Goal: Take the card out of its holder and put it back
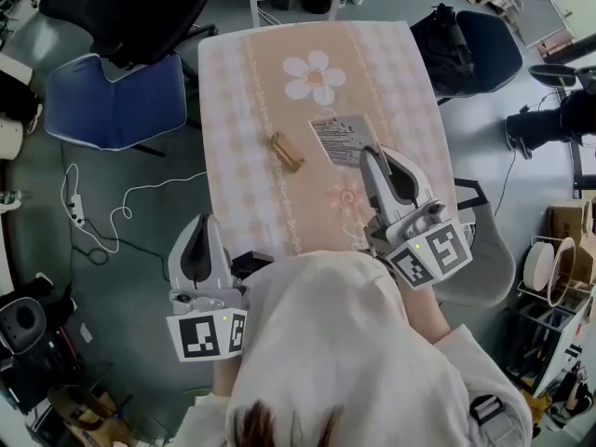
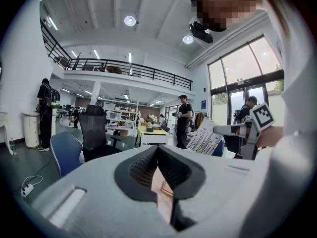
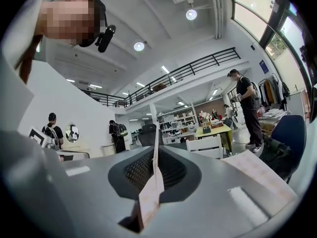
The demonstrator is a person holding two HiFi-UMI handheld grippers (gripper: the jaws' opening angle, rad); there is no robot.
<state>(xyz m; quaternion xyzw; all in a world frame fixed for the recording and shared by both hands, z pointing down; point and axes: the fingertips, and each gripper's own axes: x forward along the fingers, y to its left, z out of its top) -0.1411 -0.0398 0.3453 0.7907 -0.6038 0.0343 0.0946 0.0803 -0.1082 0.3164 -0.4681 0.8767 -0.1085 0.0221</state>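
Card (image 1: 343,138) is hanging clear of its holder, so I judge the return step is coming. Left gripper (image 1: 201,226) is hovering beside the table (image 1: 233,82), jaws together and empty. Holder (image 1: 286,152) is sitting mid-table. Right gripper (image 1: 367,154) is pinching the card, which is probably needing lining up with the slot next. Only the right gripper view is showing it edge-on between the pads.

A: L gripper (image 1: 202,223)?
B: Jaws together, nothing betw. them. Points fwd, approx. level. Marker cube sits behind the jaws, toward the body.
A: R gripper (image 1: 371,155)?
B: Jaws nipped on card (image 3: 154,185), which is edge-on betw. the pads and sticks out ahead of the tips. Also approx. level, angled a bit toward the L claw's side. It's further fwd than the L one.
A: Arms?
B: Both close to torso, light sleeves. R forearm (image 1: 424,310) shows just behind its cube.
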